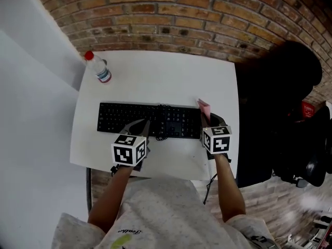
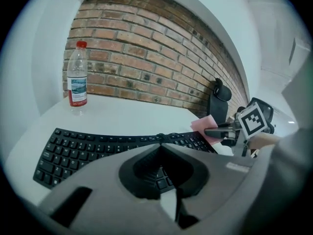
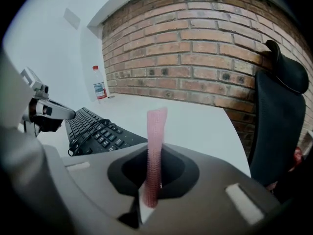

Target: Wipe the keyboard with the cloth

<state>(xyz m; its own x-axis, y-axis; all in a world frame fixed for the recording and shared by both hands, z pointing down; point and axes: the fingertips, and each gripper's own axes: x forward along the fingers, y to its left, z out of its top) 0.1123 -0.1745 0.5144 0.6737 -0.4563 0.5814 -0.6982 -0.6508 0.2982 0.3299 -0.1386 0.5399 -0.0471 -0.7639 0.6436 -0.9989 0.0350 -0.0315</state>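
A white counter (image 1: 155,71) stands against a brick wall (image 1: 181,14), and a black keyboard (image 1: 124,117) lies across it, nearer the front edge than the back and running parallel to that edge. The right hand-held gripper (image 1: 205,115) is at the keyboard's right end, near the counter's right edge. Its jaws are clenched on a pink cloth (image 1: 204,106), and the right gripper view shows the cloth (image 3: 155,151) pinched as a narrow upright strip that rises out from between the jaws. The cloth's free end stands above the keyboard's right end; whether it touches the keys cannot be told. The left hand-held gripper (image 1: 147,122) hangs over the keyboard's front edge, about midway along its length. In the left gripper view its jaw tips meet with nothing held between them, and only the keys (image 2: 88,148) show through the hollow behind the tips. A clear water bottle (image 1: 98,69) with a red cap stands upright near the counter's rear left corner, well apart from the keyboard. A black office chair (image 1: 280,87) stands just beyond the counter's right edge.
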